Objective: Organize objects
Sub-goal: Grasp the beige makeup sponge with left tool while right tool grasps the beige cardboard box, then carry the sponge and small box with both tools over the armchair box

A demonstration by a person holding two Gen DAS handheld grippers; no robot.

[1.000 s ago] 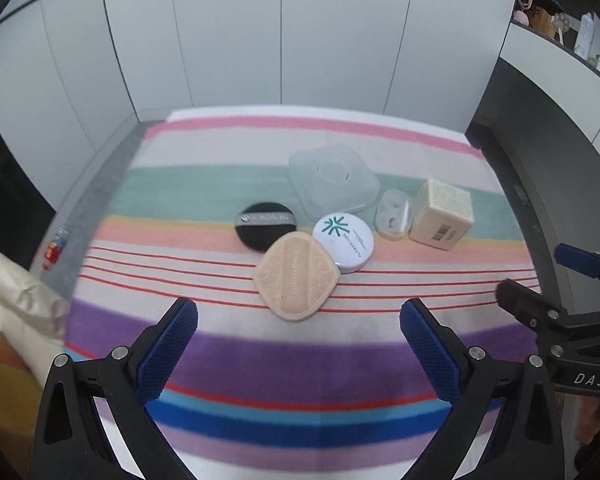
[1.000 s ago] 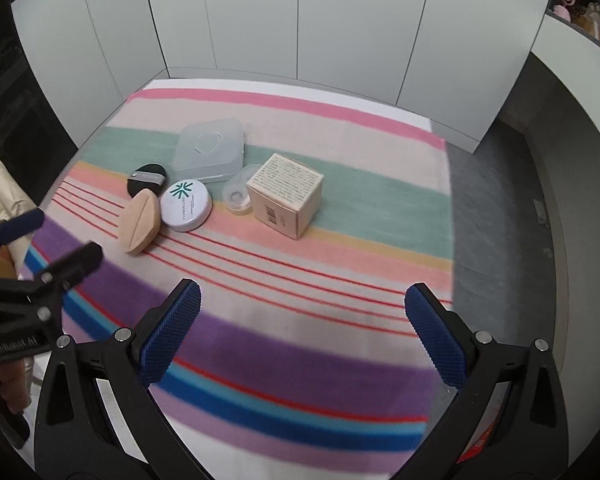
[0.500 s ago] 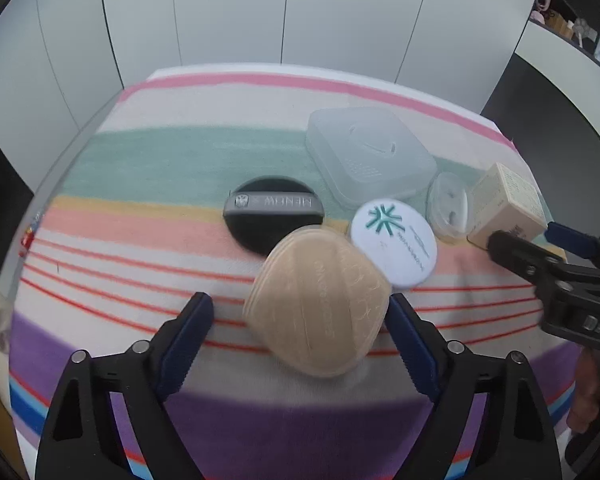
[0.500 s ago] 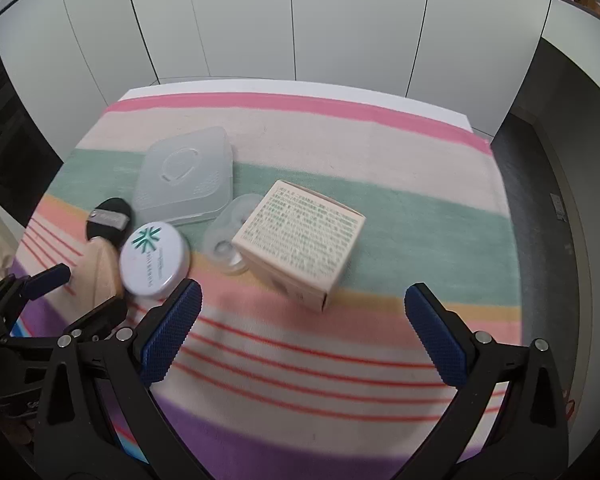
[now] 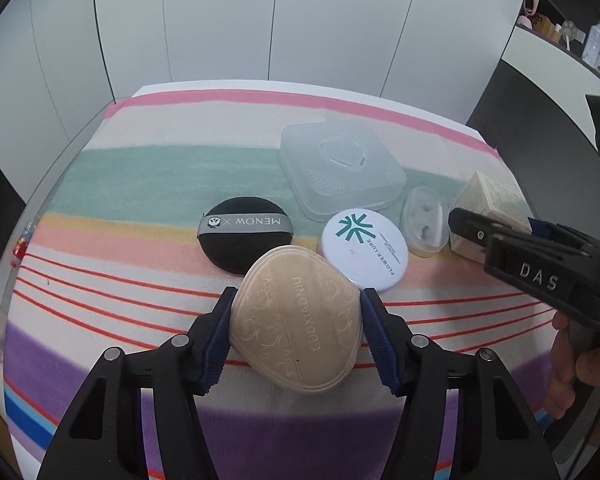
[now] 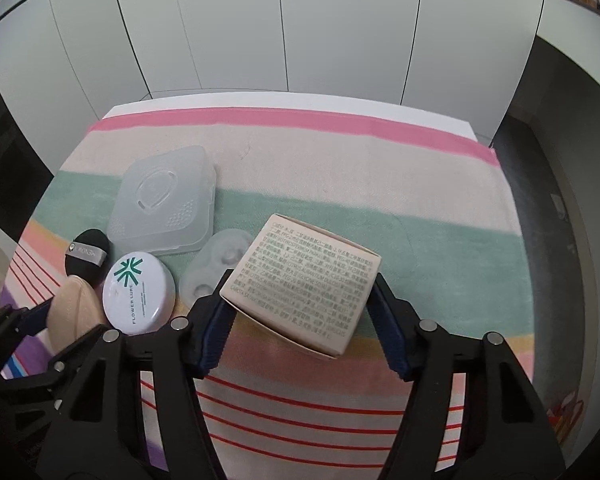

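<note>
My left gripper (image 5: pixel 296 336) is shut on a beige powder puff (image 5: pixel 296 320) lying on the striped cloth (image 5: pixel 140 184). My right gripper (image 6: pixel 300 312) is shut on a cream printed box (image 6: pixel 304 284); this box shows at the right in the left wrist view (image 5: pixel 496 200). Behind the puff lie a black puff with a grey band (image 5: pixel 246 232) and a white round compact (image 5: pixel 364 248). A clear square case (image 5: pixel 340 168) and a small clear shell (image 5: pixel 426 224) lie further back.
The right gripper's body (image 5: pixel 540 272) and the hand holding it fill the right of the left wrist view. The left gripper (image 6: pixel 16 332) sits at the left edge of the right wrist view. White cupboard doors (image 6: pixel 300 28) stand behind the table.
Both grippers moved forward and down to the objects and closed: the left on the beige puff, the right on the cream box.
</note>
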